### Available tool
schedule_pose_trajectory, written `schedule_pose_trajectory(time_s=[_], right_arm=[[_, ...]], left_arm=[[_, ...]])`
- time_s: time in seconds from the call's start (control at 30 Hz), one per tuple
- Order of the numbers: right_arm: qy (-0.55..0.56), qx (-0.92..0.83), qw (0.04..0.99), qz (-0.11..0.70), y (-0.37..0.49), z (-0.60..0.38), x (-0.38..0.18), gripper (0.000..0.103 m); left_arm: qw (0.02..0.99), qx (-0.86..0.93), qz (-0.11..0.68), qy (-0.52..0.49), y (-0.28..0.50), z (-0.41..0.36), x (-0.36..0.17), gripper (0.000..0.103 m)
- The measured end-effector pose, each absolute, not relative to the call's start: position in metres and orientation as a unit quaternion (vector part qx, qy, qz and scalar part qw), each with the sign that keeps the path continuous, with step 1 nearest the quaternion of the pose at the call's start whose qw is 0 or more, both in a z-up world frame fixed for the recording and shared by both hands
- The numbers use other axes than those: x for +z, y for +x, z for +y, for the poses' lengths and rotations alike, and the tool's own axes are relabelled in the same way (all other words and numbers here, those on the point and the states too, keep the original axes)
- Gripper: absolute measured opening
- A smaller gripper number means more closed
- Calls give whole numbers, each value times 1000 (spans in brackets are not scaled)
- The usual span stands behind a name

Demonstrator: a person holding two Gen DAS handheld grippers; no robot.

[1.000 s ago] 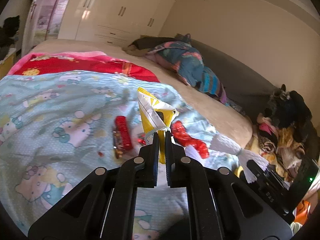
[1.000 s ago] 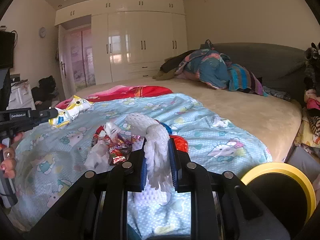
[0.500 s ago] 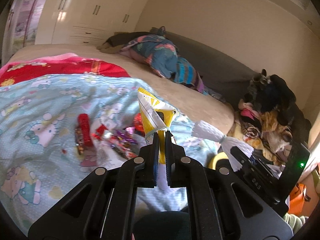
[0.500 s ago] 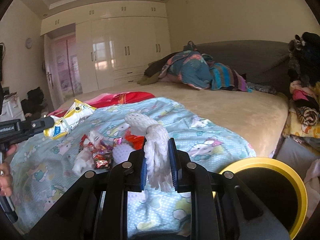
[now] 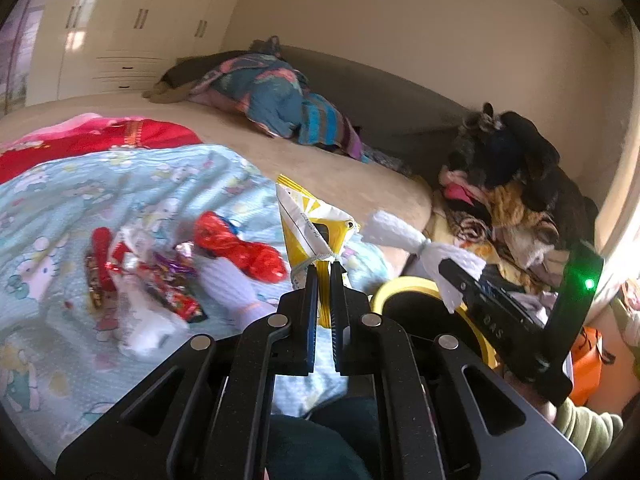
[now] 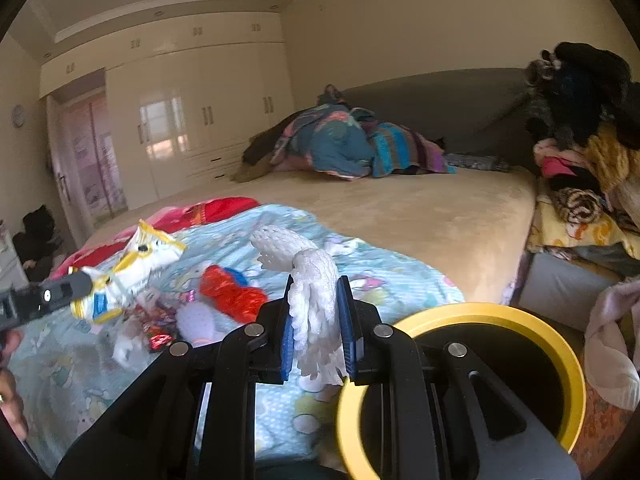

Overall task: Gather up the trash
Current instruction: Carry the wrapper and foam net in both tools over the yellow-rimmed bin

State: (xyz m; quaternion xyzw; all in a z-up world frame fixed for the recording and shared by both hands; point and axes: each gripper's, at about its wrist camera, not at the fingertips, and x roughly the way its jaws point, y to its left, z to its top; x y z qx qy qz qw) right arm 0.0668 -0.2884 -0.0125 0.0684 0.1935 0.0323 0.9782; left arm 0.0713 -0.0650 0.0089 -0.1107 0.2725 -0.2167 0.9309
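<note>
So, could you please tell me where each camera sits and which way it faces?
Left wrist view: on the left claw, looking along its fingers over the bed toward the yellow-rimmed bin; it grips a yellow snack wrapper.
Right wrist view: on the right claw, facing the wardrobe; it grips crumpled white tissue; a hand shows far left.
Shared: bin, wrapper, tissue, bed litter, each other's claw.

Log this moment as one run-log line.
left tool: shut on yellow-white snack wrapper | right tool: shut on crumpled white tissue | yellow-rimmed bin: near
</note>
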Motion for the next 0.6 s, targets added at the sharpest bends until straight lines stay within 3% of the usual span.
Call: schedule_pose_trajectory(time_s=[0.6], right_arm=[[111,-90,965,219,61,-354,-36,19]], left_arm=[[905,-285,306,-82,82,-132,-8,3]])
